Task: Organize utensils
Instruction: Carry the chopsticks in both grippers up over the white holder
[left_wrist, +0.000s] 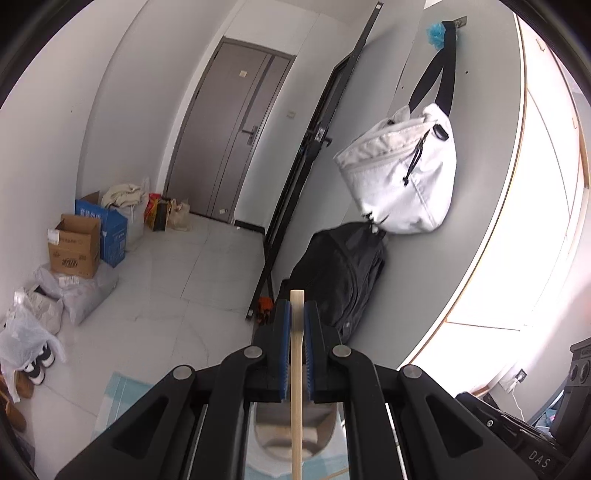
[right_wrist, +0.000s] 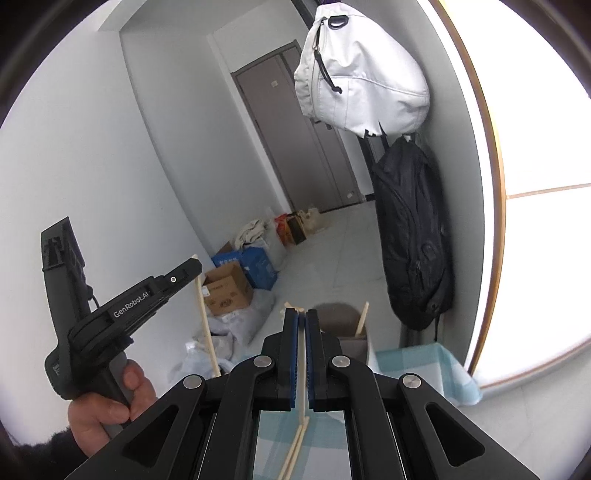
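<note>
Left gripper (left_wrist: 297, 314) fingers pinched single wooden chopstick (left_wrist: 296, 369), raised above table. Right gripper (right_wrist: 301, 317) fingers clamped pair of chopsticks (right_wrist: 303, 354). Grey holder cup (right_wrist: 341, 325) near table's far edge held another chopstick (right_wrist: 362, 319).

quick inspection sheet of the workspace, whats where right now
surface: light blue checked tablecloth covers the table under both grippers
job's things: pale wooden chopstick clamped in the left gripper; pair of pale wooden chopsticks clamped in the right gripper; grey cylindrical utensil holder on the cloth with one stick standing in it
clutter: brown cardboard box, blue carton, plastic bags and shoes on the floor
grippers: both shut on chopsticks, raised above the table
cables: white charger lead at a wall socket
surroundings: white fabric bag and black backpack hanging on the wall, grey door beyond
</note>
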